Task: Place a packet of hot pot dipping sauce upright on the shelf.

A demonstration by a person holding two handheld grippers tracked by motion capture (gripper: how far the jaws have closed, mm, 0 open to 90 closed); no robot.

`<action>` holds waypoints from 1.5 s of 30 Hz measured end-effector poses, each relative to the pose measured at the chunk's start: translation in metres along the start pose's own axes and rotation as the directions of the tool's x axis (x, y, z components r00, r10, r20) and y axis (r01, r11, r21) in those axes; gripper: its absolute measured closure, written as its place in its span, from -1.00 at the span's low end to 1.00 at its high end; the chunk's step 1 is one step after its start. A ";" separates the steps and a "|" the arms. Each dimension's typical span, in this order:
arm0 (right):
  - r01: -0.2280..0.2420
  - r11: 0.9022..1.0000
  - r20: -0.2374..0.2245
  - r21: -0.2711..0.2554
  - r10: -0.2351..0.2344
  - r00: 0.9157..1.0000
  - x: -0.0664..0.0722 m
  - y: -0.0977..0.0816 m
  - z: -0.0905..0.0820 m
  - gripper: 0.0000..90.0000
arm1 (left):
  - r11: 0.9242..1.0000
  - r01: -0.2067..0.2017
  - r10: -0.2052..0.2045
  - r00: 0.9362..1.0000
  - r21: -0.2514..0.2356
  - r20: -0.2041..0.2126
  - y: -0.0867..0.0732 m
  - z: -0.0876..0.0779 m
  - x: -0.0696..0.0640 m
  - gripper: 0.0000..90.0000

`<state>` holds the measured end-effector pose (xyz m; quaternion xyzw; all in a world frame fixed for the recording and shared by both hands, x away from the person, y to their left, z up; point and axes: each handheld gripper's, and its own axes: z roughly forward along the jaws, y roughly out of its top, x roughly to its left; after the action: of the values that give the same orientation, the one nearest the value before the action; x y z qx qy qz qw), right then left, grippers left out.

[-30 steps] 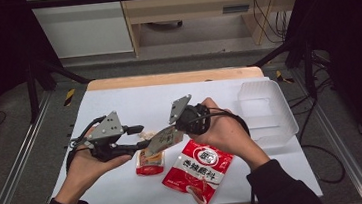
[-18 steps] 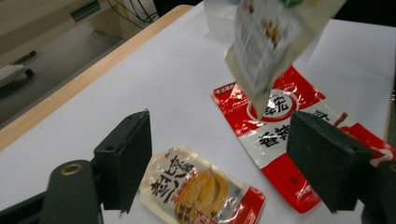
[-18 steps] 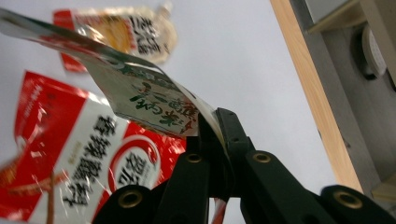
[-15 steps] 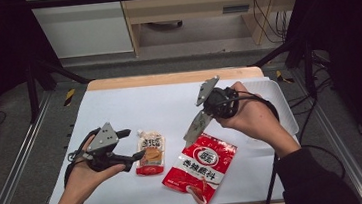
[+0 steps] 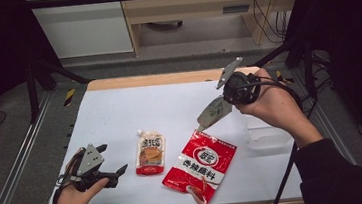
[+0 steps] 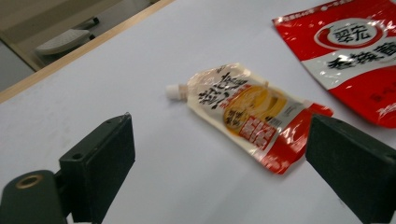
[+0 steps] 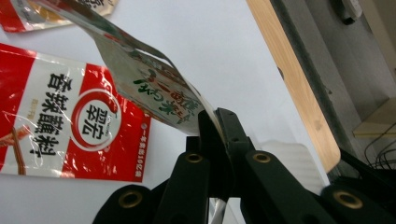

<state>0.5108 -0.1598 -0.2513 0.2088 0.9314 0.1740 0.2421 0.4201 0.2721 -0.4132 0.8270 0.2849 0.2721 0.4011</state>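
The right claw [image 5: 218, 109] is gripping a grey-green sachet [image 5: 213, 113] above the tabletop [image 5: 115, 113]. The left claw [image 5: 112, 160], jaws just opened and empty, is facing the spouted pouch [image 5: 150, 152] lying just beside it, spout pointing away.

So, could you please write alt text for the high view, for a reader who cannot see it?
Above a white table, the right hand-held gripper holds a pale sachet in the air. The left hand-held gripper rests open near the table's front edge, beside a spouted sauce pouch and a red seasoning packet lying flat.
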 end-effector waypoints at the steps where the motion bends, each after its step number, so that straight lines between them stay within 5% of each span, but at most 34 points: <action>1: -0.002 1.000 0.003 0.006 0.002 1.000 -0.002 -0.002 -0.002 1.00 | 1.000 0.000 0.000 1.000 0.000 0.000 0.000 0.000 0.000 -0.84; 10: -0.045 0.998 0.034 0.034 0.044 0.998 -0.019 -0.025 -0.017 1.00 | 0.998 0.066 -0.068 0.994 -0.024 -0.086 -0.029 -0.017 0.015 -0.86; 13: -0.089 0.995 0.055 0.037 0.087 0.995 -0.026 -0.045 -0.025 1.00 | 0.995 0.098 -0.098 0.987 -0.012 -0.126 -0.044 -0.022 0.020 -0.86; 21: -0.151 0.987 0.079 0.057 0.147 0.986 -0.035 -0.078 -0.037 1.00 | 0.996 0.085 -0.082 0.986 0.013 -0.143 -0.046 -0.018 0.021 -0.86; 24: -0.164 0.984 0.090 0.074 0.157 0.984 -0.037 -0.089 -0.039 1.00 | 0.999 0.045 -0.040 0.988 0.028 -0.150 -0.046 -0.016 0.021 -0.86; 30: -0.210 0.974 0.106 0.088 0.200 0.974 -0.038 -0.107 -0.042 1.00 | 0.998 0.058 -0.051 0.987 0.037 -0.155 -0.047 -0.017 0.020 -0.86; 45: -0.218 0.963 0.076 0.159 0.208 0.975 -0.028 -0.130 -0.037 1.00 | 0.998 0.034 -0.027 0.988 0.043 -0.151 -0.046 -0.015 0.019 -0.86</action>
<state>0.4745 -0.2925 -0.2656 0.3323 0.9073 0.1145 0.2308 0.4114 0.3170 -0.4388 0.8088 0.3329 0.3210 0.3634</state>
